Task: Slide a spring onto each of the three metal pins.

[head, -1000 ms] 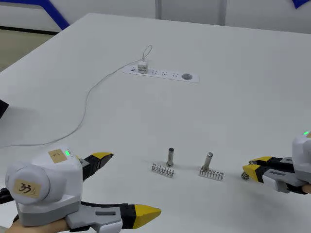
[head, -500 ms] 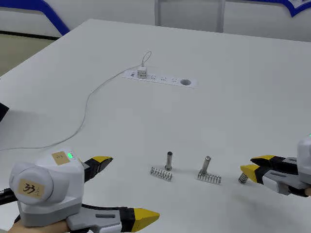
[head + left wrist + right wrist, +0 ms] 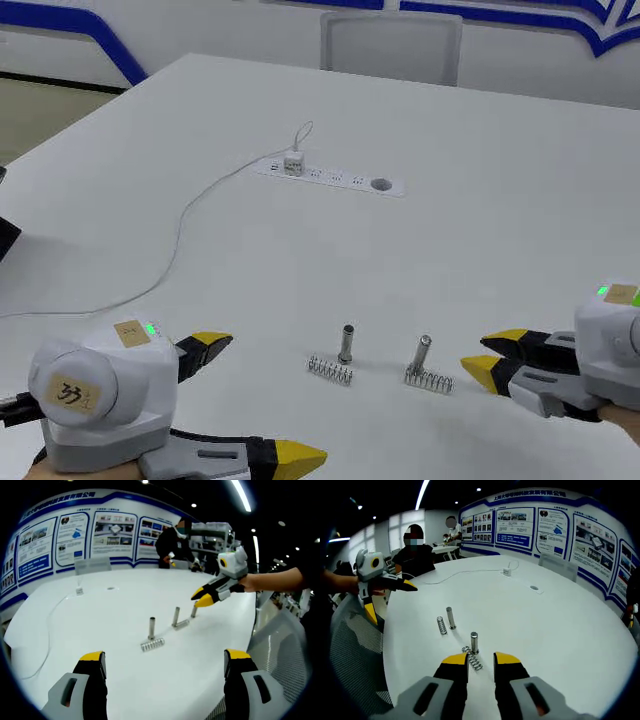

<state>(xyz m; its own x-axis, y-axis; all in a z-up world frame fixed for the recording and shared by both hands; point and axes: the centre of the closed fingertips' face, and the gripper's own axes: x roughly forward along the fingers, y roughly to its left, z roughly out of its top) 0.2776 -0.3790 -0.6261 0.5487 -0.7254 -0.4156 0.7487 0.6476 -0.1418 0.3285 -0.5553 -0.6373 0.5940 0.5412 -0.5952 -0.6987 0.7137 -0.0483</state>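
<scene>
left gripper (image 3: 258, 398): jaws wide apart, empty, sticker (image 3: 72, 393) reads "33" | right gripper (image 3: 487, 352): jaws slightly apart, empty | spring (image 3: 330, 370) lies by pin (image 3: 347, 340) | second spring (image 3: 428, 380) by second pin (image 3: 423, 352)

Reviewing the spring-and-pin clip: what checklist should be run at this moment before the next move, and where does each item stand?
1. Pins upright: ok. The left pin and middle pin stand on the table.
2. Springs at hand: ok. The left spring and middle spring each lie by a pin's base.
3. Springs on those two pins: not ok. Both are bare.
4. Third pin loaded: cannot tell. It is too small to read, just beside the right gripper's tips.
5. Right gripper free: ok. Its jaws are apart with nothing between them.
6. Left gripper free: ok. It is wide open and empty.
</scene>
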